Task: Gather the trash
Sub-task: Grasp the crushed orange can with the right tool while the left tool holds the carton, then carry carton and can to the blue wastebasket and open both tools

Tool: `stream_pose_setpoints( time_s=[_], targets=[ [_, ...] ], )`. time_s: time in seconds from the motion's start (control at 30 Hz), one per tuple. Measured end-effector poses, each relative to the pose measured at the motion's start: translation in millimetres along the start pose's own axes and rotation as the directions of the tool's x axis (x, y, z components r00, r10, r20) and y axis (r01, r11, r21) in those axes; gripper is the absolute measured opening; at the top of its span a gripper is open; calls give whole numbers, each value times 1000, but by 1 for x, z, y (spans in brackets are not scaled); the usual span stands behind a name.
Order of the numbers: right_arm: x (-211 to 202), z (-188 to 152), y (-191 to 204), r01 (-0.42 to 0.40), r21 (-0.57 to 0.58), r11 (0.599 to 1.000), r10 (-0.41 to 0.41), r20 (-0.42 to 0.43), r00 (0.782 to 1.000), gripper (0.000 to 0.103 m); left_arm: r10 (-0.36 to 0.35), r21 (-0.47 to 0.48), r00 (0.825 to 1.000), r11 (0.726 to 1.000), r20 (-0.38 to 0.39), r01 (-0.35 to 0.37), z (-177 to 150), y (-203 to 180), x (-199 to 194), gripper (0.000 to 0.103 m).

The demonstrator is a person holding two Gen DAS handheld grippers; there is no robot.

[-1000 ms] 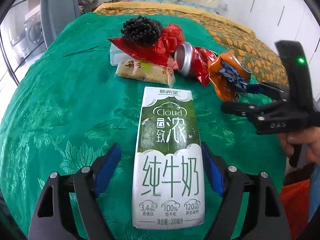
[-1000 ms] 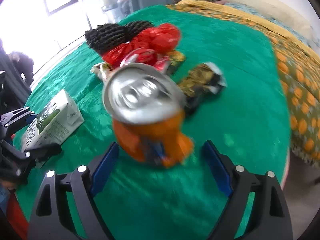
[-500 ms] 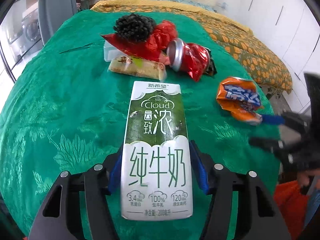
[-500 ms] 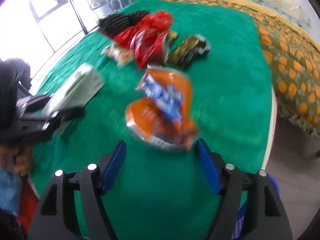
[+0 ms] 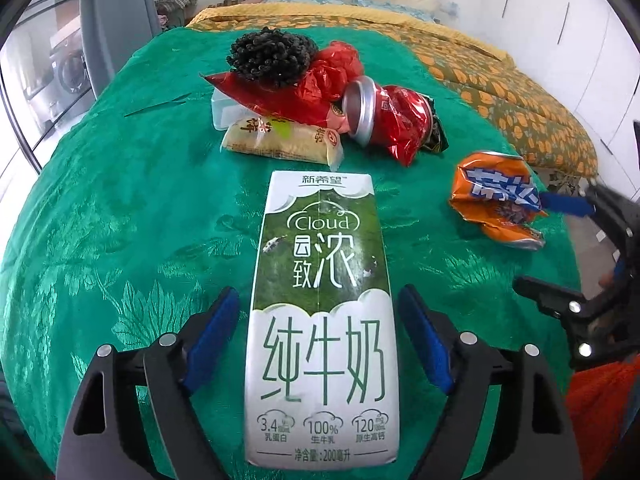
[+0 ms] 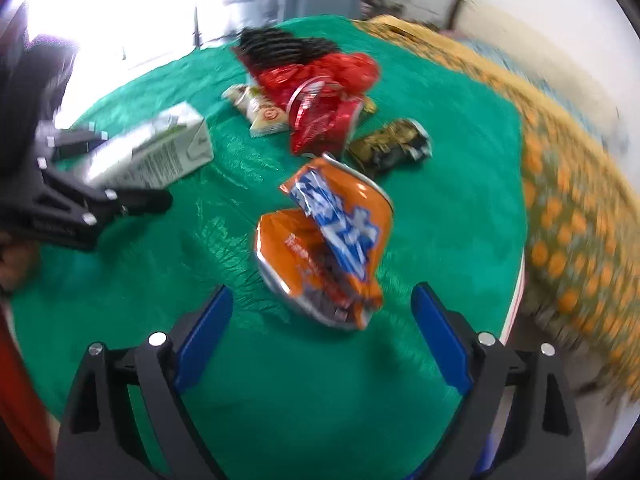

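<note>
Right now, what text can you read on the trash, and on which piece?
Milk carton, top edge: "新希望"
Carton, middle: "Cloud", "云致浓"
Carton, large: "纯牛奶"
Carton, badges: "3.4", "100%", "120"
Carton, bottom line: "净含量:200毫升"
Orange can: white characters on blue, crushed, unreadable.
Red can: print too small.
Beige wrapper: characters too small.
Right wrist view: all blurred.

Left wrist view. The left gripper (image 5: 318, 336) has its jaws spread to either side of a milk carton (image 5: 322, 312) lying flat on the green-clothed worktop (image 5: 120, 216), with a narrow gap at each blue pad (image 5: 212, 336). Beyond the carton lie a yellow wrapper (image 5: 280, 142), a red can (image 5: 384, 118) on its side, a red bag (image 5: 296, 88) and a black mesh ball (image 5: 272, 56). At right, a crushed orange can (image 5: 496, 204) sits beside the right gripper (image 5: 576, 256), one blue pad touching it.
</note>
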State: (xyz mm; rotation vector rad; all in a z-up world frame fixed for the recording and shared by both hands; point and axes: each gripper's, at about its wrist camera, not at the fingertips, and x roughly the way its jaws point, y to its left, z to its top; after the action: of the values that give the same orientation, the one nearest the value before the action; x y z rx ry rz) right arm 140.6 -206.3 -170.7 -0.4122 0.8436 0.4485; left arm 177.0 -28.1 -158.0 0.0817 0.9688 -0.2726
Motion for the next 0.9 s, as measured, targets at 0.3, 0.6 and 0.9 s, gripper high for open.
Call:
stream_pose_setpoints(
  time_s=[0.3,0.6,0.9],
  targets=[
    [7,16,-26,-132,77,988,130,25,991,62,-13,-39,1000,999,-1,13,7,10,-2,48],
    [-38,-31,-59,-271,437,858,240,125,963,63,-156,-48,988,987,5,156,4,-30,-18,47],
    [-87,-123,-149,-58,673,738,24,60,998,64,-336,106,940,934,-57,340,-2,-178,-25,48]
  ],
)
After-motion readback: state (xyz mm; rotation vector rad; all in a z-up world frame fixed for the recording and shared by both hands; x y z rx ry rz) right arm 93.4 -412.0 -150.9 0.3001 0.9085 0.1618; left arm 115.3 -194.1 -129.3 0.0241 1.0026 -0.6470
